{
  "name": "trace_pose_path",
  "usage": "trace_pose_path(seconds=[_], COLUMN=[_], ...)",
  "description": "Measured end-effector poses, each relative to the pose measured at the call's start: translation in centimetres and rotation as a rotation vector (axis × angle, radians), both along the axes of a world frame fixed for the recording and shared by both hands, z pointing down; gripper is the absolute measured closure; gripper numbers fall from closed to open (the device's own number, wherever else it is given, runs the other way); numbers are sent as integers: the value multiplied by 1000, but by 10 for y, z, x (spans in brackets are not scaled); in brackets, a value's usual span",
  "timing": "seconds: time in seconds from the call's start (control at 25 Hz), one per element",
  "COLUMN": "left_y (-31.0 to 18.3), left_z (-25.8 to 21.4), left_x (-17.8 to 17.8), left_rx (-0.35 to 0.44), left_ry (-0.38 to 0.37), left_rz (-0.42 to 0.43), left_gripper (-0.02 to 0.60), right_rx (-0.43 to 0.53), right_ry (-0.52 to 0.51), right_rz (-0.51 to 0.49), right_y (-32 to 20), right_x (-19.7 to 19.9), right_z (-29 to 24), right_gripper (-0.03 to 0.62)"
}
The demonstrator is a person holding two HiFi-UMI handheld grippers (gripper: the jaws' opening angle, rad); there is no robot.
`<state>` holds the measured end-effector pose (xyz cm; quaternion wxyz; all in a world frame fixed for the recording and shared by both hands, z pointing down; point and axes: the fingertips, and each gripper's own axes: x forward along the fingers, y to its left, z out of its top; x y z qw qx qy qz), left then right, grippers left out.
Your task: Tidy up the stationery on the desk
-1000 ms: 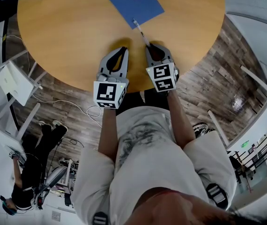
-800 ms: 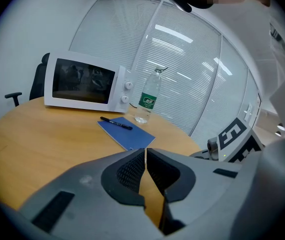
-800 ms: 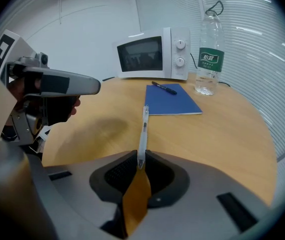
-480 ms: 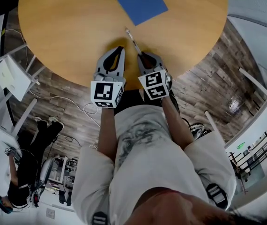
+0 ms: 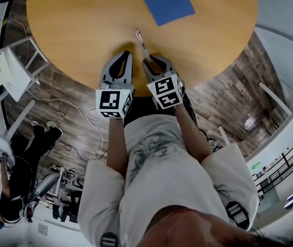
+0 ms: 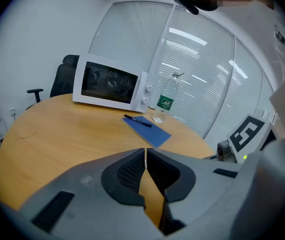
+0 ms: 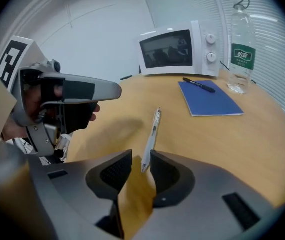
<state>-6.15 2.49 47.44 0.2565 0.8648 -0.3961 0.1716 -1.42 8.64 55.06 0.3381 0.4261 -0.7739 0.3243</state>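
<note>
Round wooden table (image 5: 74, 30) holds a blue notebook (image 7: 210, 99) far back. The right gripper (image 7: 141, 165) has just opened its jaws, and the white pen (image 7: 153, 131) has one end between them. Back away straight (no bumping it). The left gripper (image 6: 145, 156) is closed and empty.

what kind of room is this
Probably an office meeting room or break room: a round wooden table with a blue notebook, a black office chair beside it, a microwave, and slatted blinds behind glass.
</note>
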Motion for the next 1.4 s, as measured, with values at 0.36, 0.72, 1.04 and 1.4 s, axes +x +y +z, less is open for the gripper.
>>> trace_pose_path(seconds=[0.36,0.72,1.04,1.4], left_y=[0,-4,-20,-44], left_z=[4,9,5,1], left_x=[-15,-16,-4,28], left_rx=[-10,-26,-19,-10], left_ry=[1,-1,2,29], left_rz=[-43,-70,-75,-36], left_gripper=[561,561,561,561], right_rx=[21,126,215,261], right_ry=[-49,17,46,75], right_rz=[-68,-96,-118,-119], right_y=[-8,-36,-80,-129], right_x=[-15,17,40,64], right_z=[-17,-32,-46,-50], right_gripper=[424,424,424,425])
